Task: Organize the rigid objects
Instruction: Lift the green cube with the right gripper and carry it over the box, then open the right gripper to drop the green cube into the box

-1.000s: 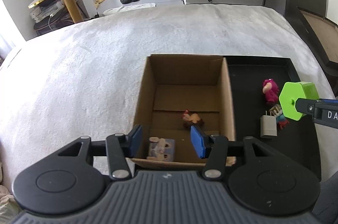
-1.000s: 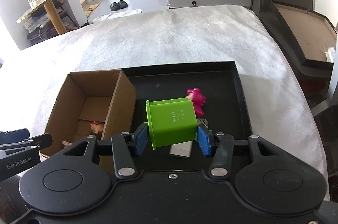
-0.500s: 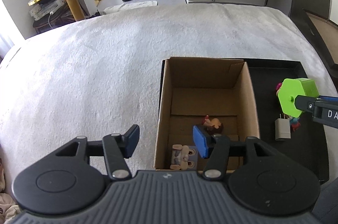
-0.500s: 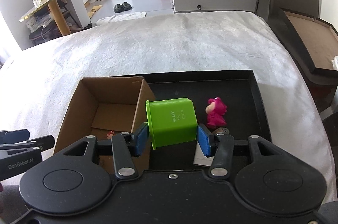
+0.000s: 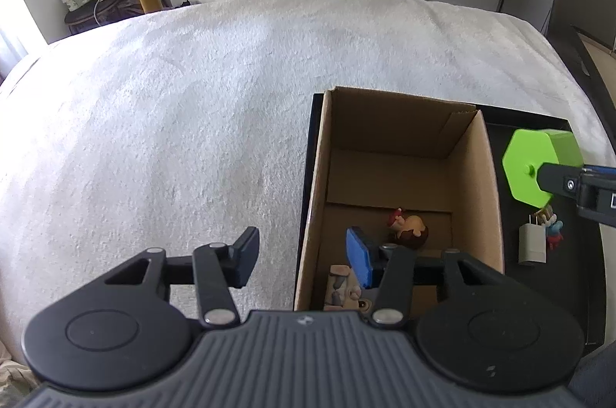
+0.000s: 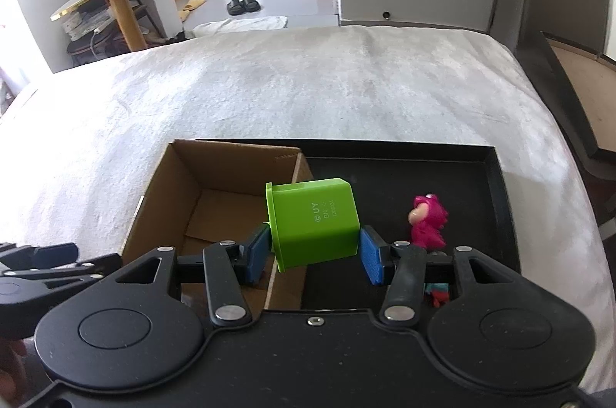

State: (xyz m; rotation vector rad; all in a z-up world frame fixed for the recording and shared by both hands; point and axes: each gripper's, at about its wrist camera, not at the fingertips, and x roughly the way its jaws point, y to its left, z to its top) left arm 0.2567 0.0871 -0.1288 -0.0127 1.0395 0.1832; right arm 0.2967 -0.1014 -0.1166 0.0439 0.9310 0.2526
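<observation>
My right gripper is shut on a green hexagonal container, held in the air over the right wall of the open cardboard box. The left wrist view shows the same container to the right of the box. My left gripper has its jaws closing; the box's left wall stands between them, untouched by the pads. One finger hangs over the blanket, the other inside the box. In the box lie a red-capped figure and a beige block toy.
The box stands at the left end of a black tray on a white blanket. On the tray lie a pink figure, a white charger and a small blue-and-red toy. A dark frame borders the right side.
My left gripper has shifted left, from over the box's inside to astride its left wall. My right gripper has carried the green container left, from over the tray to the box's right wall.
</observation>
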